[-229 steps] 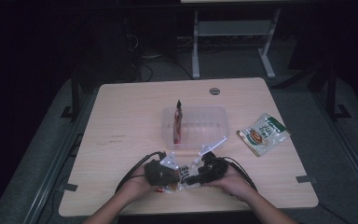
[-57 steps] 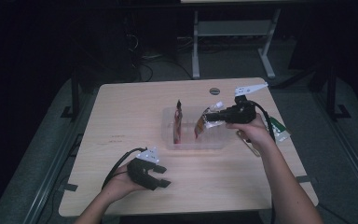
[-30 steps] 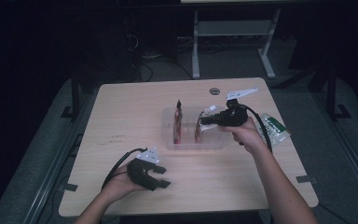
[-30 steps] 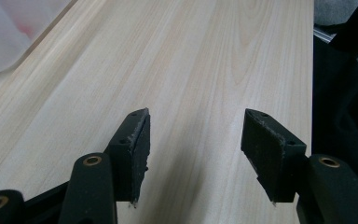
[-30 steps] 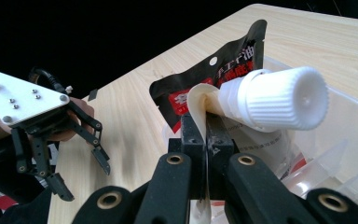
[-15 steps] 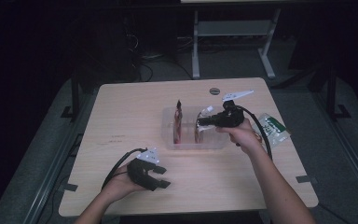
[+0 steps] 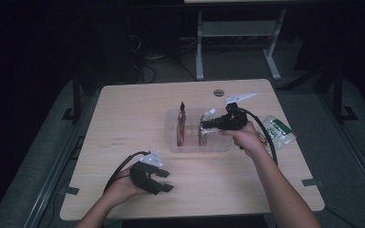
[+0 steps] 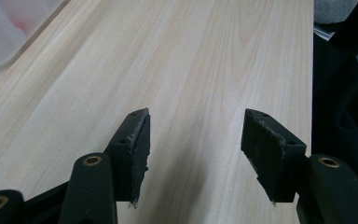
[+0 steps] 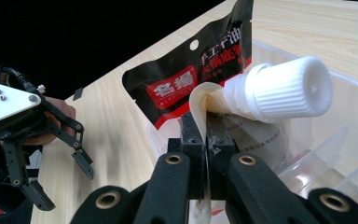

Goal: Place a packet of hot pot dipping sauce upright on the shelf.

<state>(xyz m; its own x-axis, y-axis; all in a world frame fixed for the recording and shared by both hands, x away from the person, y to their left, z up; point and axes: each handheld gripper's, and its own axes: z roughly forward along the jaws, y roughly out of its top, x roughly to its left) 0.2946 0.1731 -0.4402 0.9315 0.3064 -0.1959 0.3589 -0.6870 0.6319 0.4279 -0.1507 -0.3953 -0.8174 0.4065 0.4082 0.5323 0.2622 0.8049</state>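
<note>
1. The right gripper (image 7: 208, 124) is held over the clear plastic bin (image 7: 221, 145) that sits mid-table, toward the right side of the wooden table (image 7: 133, 114).
2. In the right gripper view its fingers (image 9: 191, 140) are pinched together on the top edge of a cream spouted pouch (image 9: 256, 133), just beside the pouch's white ribbed screw cap (image 9: 286, 88).
3. The pouch hangs upright with its lower part inside the bin, among the clear dividers (image 9: 317, 154).
4. Just behind it, a dark snack packet (image 9: 186, 79) with a red label and white printed characters also stands upright in the bin, to the pouch's left in the high view.
5. The left gripper (image 7: 161, 180) rests low near the front left of the table, held in the person's left hand (image 7: 123, 187), well apart from the bin.
6. Its fingers (image 8: 133, 144) stand wide apart with bare table between them, holding nothing.
7. A green and white packet (image 7: 278, 133) lies flat on the table to the right of the bin, partly behind the right hand (image 7: 247, 140).
8. A black cable (image 7: 266, 137) trails from the right gripper across that hand.
</note>
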